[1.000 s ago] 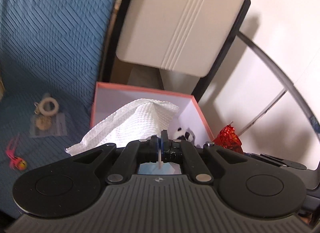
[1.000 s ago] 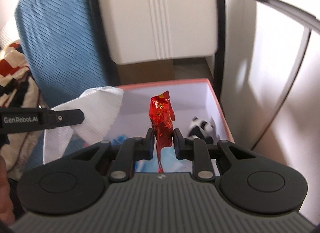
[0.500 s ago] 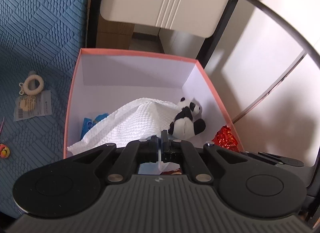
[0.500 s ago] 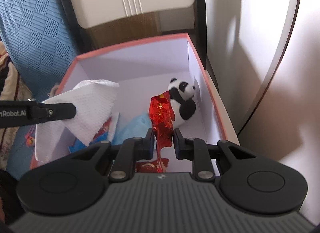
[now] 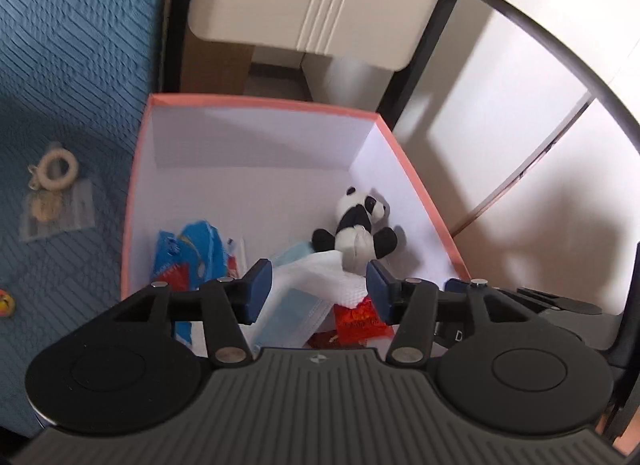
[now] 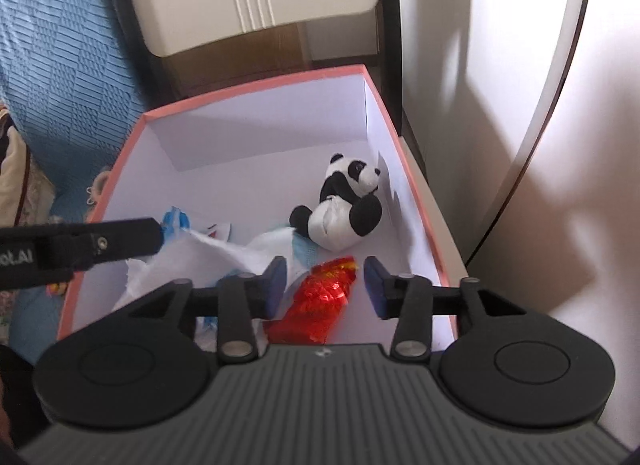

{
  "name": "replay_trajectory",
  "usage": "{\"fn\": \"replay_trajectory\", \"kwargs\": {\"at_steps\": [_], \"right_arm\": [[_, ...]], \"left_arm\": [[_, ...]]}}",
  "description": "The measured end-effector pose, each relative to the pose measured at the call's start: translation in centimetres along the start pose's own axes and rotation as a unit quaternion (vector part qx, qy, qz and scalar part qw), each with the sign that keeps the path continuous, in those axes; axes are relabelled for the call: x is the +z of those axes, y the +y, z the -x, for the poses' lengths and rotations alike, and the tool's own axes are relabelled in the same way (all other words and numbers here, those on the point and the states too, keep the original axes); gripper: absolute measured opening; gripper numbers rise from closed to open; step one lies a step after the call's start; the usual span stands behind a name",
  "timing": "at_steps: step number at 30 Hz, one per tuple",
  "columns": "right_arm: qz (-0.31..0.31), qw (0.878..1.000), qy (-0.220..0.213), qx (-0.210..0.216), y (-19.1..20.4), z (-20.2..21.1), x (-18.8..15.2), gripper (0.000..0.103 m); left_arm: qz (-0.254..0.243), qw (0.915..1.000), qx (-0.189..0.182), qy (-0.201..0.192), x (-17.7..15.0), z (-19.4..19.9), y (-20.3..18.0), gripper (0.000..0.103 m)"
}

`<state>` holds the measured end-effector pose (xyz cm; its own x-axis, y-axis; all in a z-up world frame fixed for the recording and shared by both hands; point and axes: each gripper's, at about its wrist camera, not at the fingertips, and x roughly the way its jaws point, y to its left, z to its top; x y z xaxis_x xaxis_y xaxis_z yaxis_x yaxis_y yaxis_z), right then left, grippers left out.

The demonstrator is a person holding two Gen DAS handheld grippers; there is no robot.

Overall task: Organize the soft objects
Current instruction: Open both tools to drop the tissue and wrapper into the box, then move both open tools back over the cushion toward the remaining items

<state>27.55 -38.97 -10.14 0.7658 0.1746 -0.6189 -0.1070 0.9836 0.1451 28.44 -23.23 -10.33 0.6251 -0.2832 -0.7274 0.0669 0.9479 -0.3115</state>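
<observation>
Through the left wrist camera, my left tongs (image 5: 319, 287) hang over the near end of the pink-rimmed box (image 5: 256, 102), pointing down into it. Their jaws are opening and grip nothing. The white cloth (image 5: 320, 275) lies in the gap between them but clear of both pads, slumped on a pale blue face mask (image 5: 294, 311). It lies below and slightly ahead of the tongs, sloping from near left up to far right, where its tip touches the toy panda (image 5: 358, 227) against the right wall. Blue packets (image 5: 188, 253) lie along the left wall, and a red packet (image 5: 360, 319) shows under the right pad. Outside the box, on the blue bedspread (image 5: 72, 65), a ring toy (image 5: 56, 175) is well apart from both tongs.

Through the right wrist camera, my right tongs (image 6: 326, 285) are also opening, with nothing clamped. The red foil wrapper (image 6: 324, 293) lies on the box floor between and below the jaws, its long axis running from near left to far right, leaning toward the left pad. The panda sits just beyond it. The left tongs' finger reaches in from the left over the cloth.

I judge both items delivered. The next move turns on lifting straight up, because each soft thing sits right beneath its own tongs.
</observation>
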Motion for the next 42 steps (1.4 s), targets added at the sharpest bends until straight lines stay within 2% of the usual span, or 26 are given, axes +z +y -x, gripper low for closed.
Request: {"fn": "replay_trajectory", "kwargs": {"at_steps": [11,17,22,26,30,35,42], "right_arm": [[-0.003,0.998,-0.058,0.017,2.6,6.4,1.8,0.048],[0.016,0.995,-0.091,0.026,5.6,9.6,2.1,0.048],[0.028,0.993,-0.108,0.039,8.5,11.4,1.3,0.048],[0.040,0.991,-0.114,0.051,11.1,11.9,0.5,0.048],[0.051,0.990,-0.114,0.062,13.4,11.9,-0.5,0.048],[0.070,0.988,-0.115,0.072,16.2,10.8,-2.2,0.048],[0.073,0.989,-0.095,0.091,19.7,8.2,-4.9,0.048]], "left_arm": [[-0.033,0.9955,0.009,-0.088,1.1,8.7,0.3,0.058],[-0.035,0.9898,0.009,-0.138,0.8,13.7,2.0,0.058],[-0.042,0.9847,0.025,-0.167,-0.3,16.9,4.1,0.058],[-0.045,0.9820,0.040,-0.179,-1.4,18.4,6.1,0.058],[-0.028,0.9799,0.047,-0.192,-2.3,19.5,8.8,0.058],[-0.021,0.9798,0.061,-0.189,-4.1,19.7,11.7,0.058],[-0.009,0.9795,0.090,-0.180,-7.0,19.5,16.6,0.058]]}}
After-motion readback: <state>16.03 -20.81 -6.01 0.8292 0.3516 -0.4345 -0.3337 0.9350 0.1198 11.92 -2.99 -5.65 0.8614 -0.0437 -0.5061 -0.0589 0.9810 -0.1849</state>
